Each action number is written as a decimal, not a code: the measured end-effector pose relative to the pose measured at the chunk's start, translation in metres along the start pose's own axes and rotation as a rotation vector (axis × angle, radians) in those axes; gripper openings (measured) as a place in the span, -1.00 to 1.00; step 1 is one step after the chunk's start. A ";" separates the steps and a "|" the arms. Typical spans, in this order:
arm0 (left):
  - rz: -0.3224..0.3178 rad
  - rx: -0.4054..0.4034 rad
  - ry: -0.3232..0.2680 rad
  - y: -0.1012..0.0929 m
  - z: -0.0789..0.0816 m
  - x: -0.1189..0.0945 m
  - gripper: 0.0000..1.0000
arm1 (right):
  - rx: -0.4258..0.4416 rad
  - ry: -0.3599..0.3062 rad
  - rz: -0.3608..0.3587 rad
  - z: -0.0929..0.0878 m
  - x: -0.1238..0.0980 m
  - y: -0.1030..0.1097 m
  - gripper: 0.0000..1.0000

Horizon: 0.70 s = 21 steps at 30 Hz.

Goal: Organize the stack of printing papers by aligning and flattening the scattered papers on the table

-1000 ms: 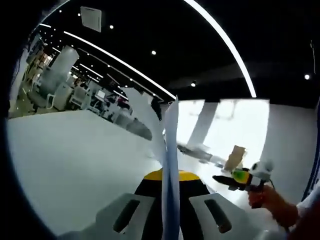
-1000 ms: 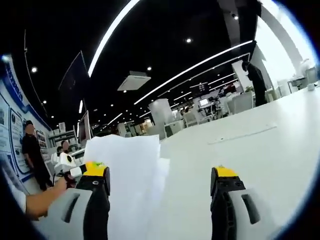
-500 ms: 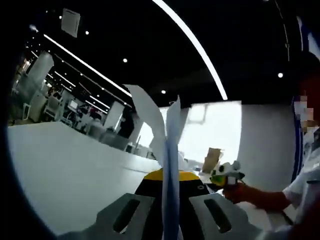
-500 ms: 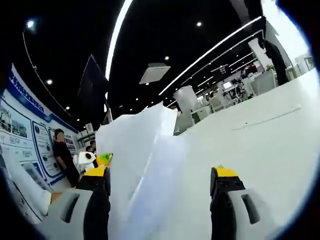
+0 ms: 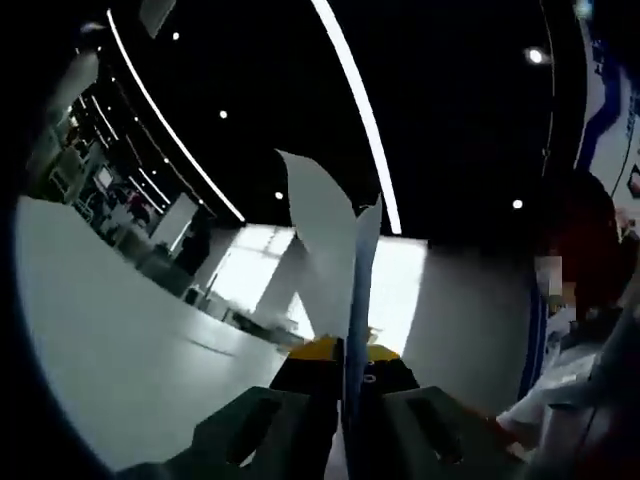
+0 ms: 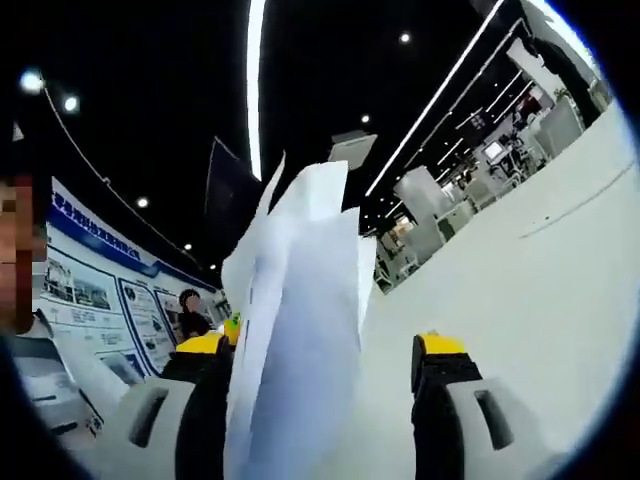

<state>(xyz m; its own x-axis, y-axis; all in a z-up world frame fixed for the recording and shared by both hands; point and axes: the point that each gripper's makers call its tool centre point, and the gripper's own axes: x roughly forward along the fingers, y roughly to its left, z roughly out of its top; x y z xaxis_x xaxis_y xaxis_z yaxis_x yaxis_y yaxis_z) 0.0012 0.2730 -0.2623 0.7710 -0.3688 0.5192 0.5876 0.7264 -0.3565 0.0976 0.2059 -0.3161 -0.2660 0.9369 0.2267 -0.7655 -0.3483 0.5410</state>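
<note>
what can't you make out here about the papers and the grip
- Left gripper view: the papers stand edge-on, hiding the left gripper contact point; sheet count unreadable.
- Right gripper view: the papers' bottom edge is cut off by the frame; whether the open right gripper touches them is unclear.
- Wall posters: too small to read.

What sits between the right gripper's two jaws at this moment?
The stack of papers, standing on edge in the right gripper, nearer its left jaw; the jaws are spread, seen in the right gripper view.
</note>
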 end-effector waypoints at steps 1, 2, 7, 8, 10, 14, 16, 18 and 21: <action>-0.010 -0.008 -0.005 -0.002 0.001 0.000 -0.88 | 0.002 -0.005 0.017 0.000 0.001 0.003 0.34; -0.020 -0.015 -0.009 -0.004 0.002 0.000 -0.89 | 0.004 -0.011 0.040 0.001 0.001 0.008 0.32; -0.063 -0.082 -0.028 -0.012 0.003 0.001 -0.89 | 0.056 -0.045 0.160 0.004 0.003 0.032 0.06; -0.063 -0.090 -0.028 -0.013 0.003 0.002 -0.89 | 0.060 -0.037 0.182 0.002 0.003 0.037 0.00; -0.078 -0.108 -0.028 -0.018 0.001 0.003 -0.89 | 0.065 -0.016 0.198 -0.002 0.005 0.040 -0.06; -0.093 -0.122 -0.021 -0.023 -0.002 0.006 -0.89 | 0.078 0.088 0.243 -0.022 0.007 0.053 -0.26; -0.093 -0.124 -0.018 -0.023 -0.002 0.006 -0.89 | 0.085 0.093 0.255 -0.023 0.007 0.055 -0.40; -0.090 -0.123 -0.016 -0.023 -0.003 0.006 -0.89 | 0.088 0.096 0.279 -0.024 0.006 0.061 -0.62; -0.078 -0.114 -0.008 -0.021 -0.004 0.006 -0.89 | 0.069 0.106 0.280 -0.025 0.004 0.063 -0.70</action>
<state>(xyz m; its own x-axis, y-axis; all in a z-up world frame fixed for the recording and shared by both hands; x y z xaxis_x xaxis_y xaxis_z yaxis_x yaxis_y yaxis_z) -0.0052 0.2532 -0.2551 0.7200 -0.4163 0.5552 0.6702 0.6248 -0.4006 0.0334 0.1890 -0.3017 -0.5232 0.8011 0.2907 -0.6135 -0.5908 0.5239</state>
